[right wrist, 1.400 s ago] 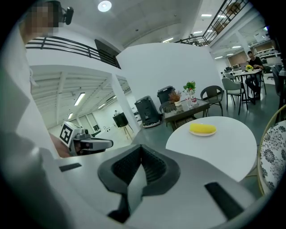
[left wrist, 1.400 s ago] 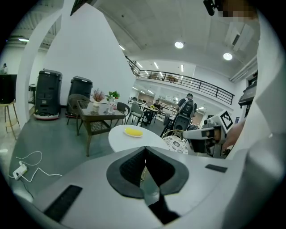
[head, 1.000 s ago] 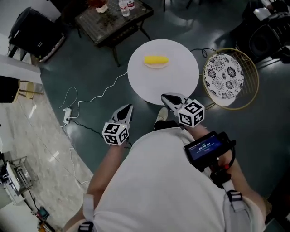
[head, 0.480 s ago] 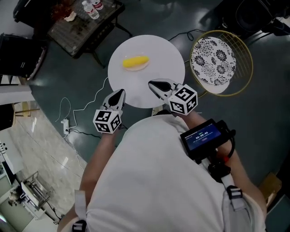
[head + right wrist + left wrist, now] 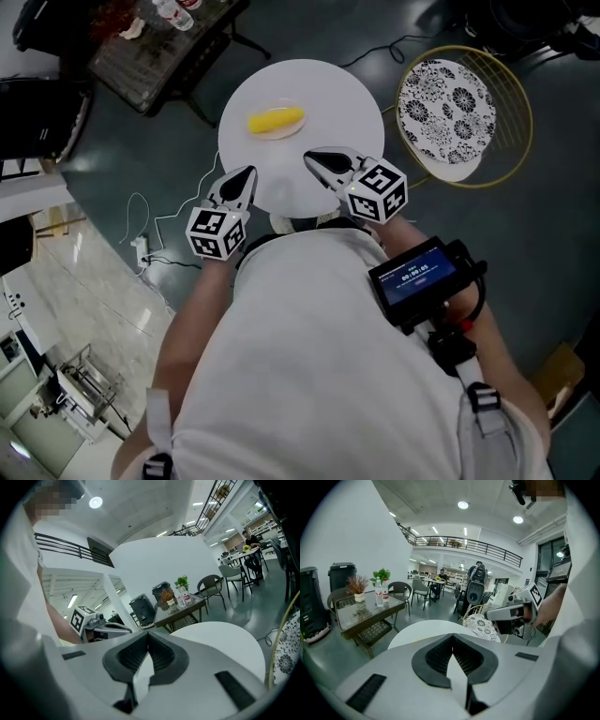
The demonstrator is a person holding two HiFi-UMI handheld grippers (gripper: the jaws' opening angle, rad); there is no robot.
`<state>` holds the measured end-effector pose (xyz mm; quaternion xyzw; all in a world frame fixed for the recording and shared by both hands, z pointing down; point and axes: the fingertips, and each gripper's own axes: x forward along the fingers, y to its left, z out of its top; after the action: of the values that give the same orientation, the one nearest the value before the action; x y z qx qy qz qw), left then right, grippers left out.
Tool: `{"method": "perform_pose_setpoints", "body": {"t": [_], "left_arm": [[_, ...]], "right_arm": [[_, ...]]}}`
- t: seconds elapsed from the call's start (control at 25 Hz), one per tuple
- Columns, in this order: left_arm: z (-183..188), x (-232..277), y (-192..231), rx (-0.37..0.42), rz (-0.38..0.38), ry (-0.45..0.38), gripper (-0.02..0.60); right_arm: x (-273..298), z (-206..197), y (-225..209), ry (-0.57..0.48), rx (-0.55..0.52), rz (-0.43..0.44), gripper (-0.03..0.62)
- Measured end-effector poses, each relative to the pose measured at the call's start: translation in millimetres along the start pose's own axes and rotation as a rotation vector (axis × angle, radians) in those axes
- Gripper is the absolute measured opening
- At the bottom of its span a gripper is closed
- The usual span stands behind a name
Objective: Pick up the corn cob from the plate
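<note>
The yellow corn cob (image 5: 275,120) lies on a pale shallow plate (image 5: 278,134) at the far side of the round white table (image 5: 328,103). My left gripper (image 5: 247,174) hovers at the table's near-left edge, short of the cob, jaws shut and empty. My right gripper (image 5: 311,157) reaches over the near part of the tabletop, right of and nearer than the cob, also shut with nothing held. In the left gripper view the closed jaws (image 5: 453,637) point across the table (image 5: 417,632); the cob is hidden there. The right gripper view shows its closed jaws (image 5: 148,634).
A gold wire chair with a black-and-white patterned cushion (image 5: 457,103) stands right of the table. A dark glass-topped side table (image 5: 155,42) with bottles stands at the back left. A white cable (image 5: 150,220) trails over the floor on the left.
Both grippers have come forward to the round table; the left one went from over the floor to the table's edge. Their jaws have stayed closed. The cob has not moved.
</note>
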<state>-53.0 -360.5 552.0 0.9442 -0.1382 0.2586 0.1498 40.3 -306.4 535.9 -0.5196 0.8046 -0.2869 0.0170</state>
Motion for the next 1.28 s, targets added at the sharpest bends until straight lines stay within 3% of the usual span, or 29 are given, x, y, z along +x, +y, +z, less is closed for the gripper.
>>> {"method": "perform_pose_setpoints", "body": {"t": [0.24,0.72,1.28], "left_arm": [[4.4,12.7,-0.2,0.053,-0.072,0.03,0.009],[4.5,74.4,5.0,0.219,-0.271,0.155,0.009],[-41.6,99.4,55.6,0.372,-0.447,0.35,0.009]], "right_arm": [[1.0,-1.6,-7.4,-0.007,0.018,-0.046,0.009],[-12.8,-8.6,-39.5,-0.063,0.12,-0.235,0.009],[5.0,-45.9,-24.7,-0.171,0.259,-0.485,0.009]]}}
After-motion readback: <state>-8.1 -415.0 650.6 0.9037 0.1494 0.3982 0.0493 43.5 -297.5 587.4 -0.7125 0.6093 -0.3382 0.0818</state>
